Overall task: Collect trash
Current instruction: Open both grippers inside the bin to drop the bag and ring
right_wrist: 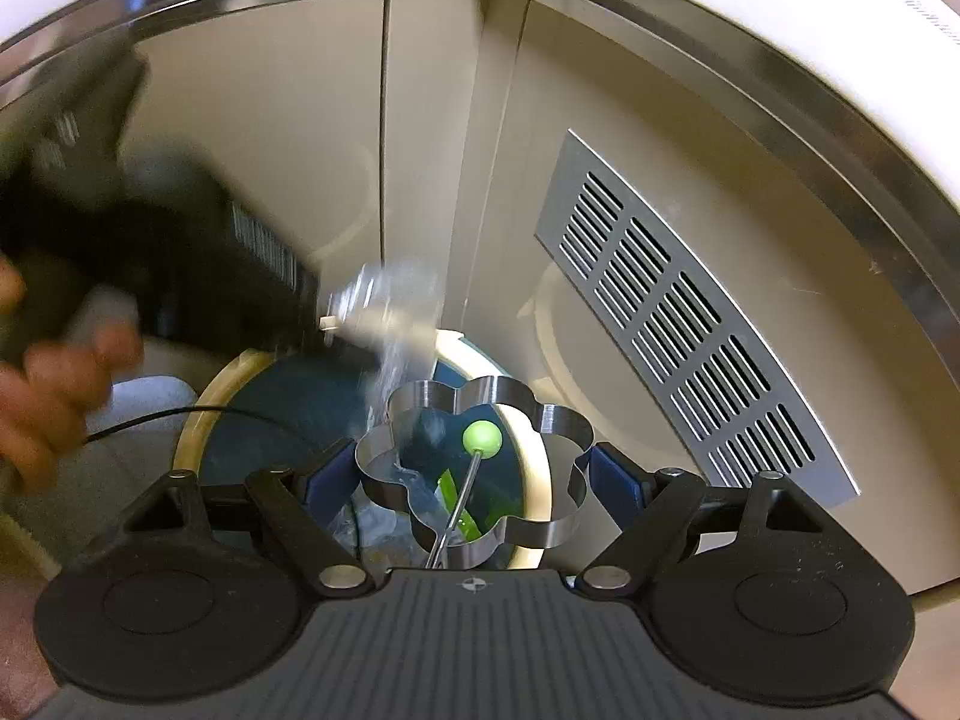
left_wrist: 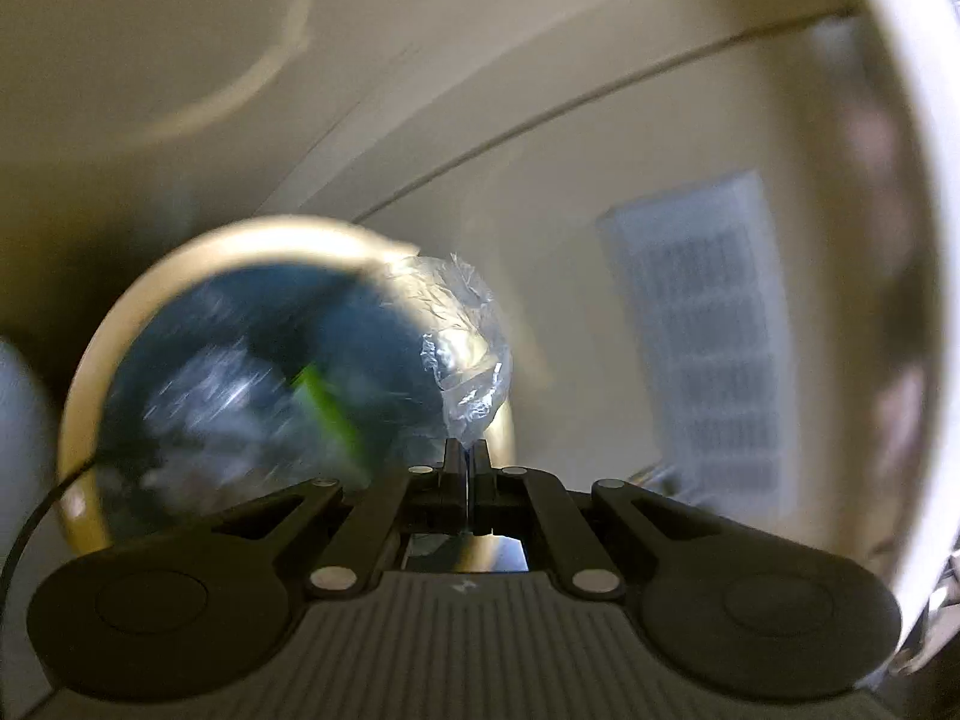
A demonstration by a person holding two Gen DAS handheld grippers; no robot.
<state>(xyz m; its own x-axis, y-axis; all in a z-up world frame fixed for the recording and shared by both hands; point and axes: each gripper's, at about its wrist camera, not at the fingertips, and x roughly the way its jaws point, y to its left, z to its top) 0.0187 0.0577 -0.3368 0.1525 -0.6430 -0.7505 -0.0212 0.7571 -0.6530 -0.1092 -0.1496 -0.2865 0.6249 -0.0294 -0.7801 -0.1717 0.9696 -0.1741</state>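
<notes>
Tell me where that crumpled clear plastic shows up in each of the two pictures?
Left wrist view: the plastic sits just right of centre, pinched in the shut left gripper, over the bin's right rim.
Right wrist view: it appears blurred, left of centre, above the bin, at the tip of the left gripper coming in from the left.
Shared landmark: the bin with its blue liner.
</notes>
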